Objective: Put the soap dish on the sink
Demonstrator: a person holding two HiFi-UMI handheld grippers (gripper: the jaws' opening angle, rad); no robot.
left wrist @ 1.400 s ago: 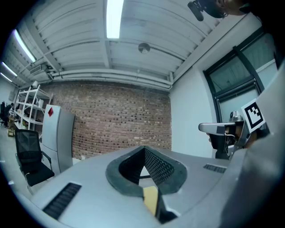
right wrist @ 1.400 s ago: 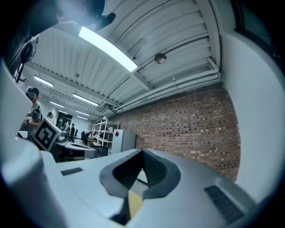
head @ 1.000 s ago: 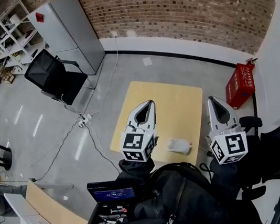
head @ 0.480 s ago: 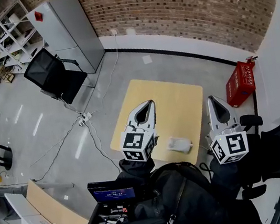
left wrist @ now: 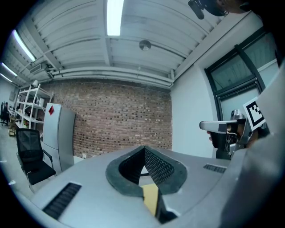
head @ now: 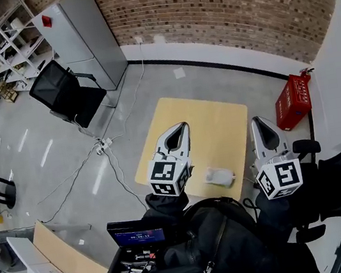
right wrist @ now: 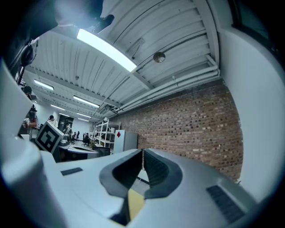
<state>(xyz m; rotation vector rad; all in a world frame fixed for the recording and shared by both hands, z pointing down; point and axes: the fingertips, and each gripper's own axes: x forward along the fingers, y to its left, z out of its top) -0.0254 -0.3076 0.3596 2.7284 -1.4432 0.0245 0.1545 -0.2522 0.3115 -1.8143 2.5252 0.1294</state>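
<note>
Left gripper: your left gripper [head: 183,124] sits at the table's left side. Its jaws are pressed together at the tips with nothing between them.
Right gripper: your right gripper [head: 256,120] sits by the table's right edge, also closed tip to tip and empty.
Soap dish: the small white soap dish [head: 218,176] lies on the light wooden table [head: 214,125] near its front edge, between your two grippers and touching neither.
Writing: the marker cubes [head: 168,178] carry only black-and-white square codes. The red label [head: 47,21] on the grey cabinet [head: 86,36] and the lines on the dark screen [head: 135,237] are too small to read.
</note>
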